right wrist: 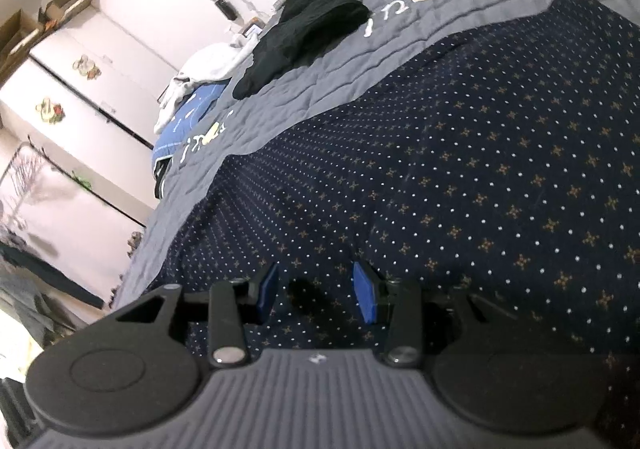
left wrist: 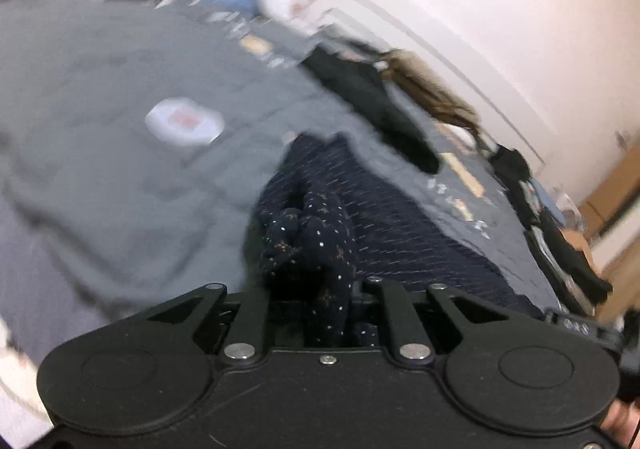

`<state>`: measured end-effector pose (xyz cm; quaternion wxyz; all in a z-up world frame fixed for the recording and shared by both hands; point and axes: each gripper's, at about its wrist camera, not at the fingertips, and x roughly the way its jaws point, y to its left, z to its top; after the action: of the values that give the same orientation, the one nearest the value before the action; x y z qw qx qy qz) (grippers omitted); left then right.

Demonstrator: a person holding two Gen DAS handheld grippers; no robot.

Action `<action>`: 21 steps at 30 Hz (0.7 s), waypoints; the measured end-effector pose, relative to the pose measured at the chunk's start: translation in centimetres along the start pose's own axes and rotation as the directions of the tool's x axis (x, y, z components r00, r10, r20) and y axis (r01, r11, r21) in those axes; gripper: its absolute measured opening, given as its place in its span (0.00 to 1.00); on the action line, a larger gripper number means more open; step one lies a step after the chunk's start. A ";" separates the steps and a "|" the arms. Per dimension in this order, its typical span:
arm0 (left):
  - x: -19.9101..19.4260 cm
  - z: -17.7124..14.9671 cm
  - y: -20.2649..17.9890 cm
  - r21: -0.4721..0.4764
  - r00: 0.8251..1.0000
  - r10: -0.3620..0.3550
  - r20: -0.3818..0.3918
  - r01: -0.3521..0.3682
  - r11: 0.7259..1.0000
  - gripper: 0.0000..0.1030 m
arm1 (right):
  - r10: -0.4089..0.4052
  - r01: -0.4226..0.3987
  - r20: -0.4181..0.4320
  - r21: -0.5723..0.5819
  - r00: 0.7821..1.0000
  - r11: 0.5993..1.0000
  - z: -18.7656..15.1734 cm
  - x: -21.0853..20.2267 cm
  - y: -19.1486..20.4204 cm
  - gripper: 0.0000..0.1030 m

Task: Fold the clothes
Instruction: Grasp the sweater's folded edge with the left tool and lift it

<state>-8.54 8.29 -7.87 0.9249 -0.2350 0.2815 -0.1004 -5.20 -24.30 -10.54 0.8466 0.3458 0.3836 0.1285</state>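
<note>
A dark navy garment with small white dots and gold stars [right wrist: 480, 169] lies spread on a grey quilted bedspread [right wrist: 304, 89]. In the left wrist view a bunched fold of this garment [left wrist: 312, 237] rises between the fingers of my left gripper [left wrist: 308, 273], which is shut on it; the cloth hides the pads. The rest of the garment [left wrist: 400, 217] trails off to the right. My right gripper [right wrist: 316, 291] hovers low over the flat garment, its blue pads [right wrist: 366, 293] apart with nothing pinched between them.
A black garment [right wrist: 312, 29] lies crumpled farther along the bed, with a beige one [left wrist: 432, 89] beside it. White clothes [right wrist: 200, 69] and blue cloth [right wrist: 188, 117] are piled at the far end. Grey cloth with a round white patch [left wrist: 184, 123] lies left. White wardrobe [right wrist: 80, 89] beyond.
</note>
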 end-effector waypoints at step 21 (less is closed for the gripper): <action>5.4 -11.6 -19.5 0.716 0.982 -0.078 -0.170 0.178 0.675 0.14 | 0.002 -0.013 0.074 0.147 0.997 0.989 2.8 -10.9 -5.7 0.40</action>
<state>-11.68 -14.77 -9.32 0.9130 0.1391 0.2588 -0.2830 -10.74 -35.10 -6.96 0.8319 0.4132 0.3593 0.0902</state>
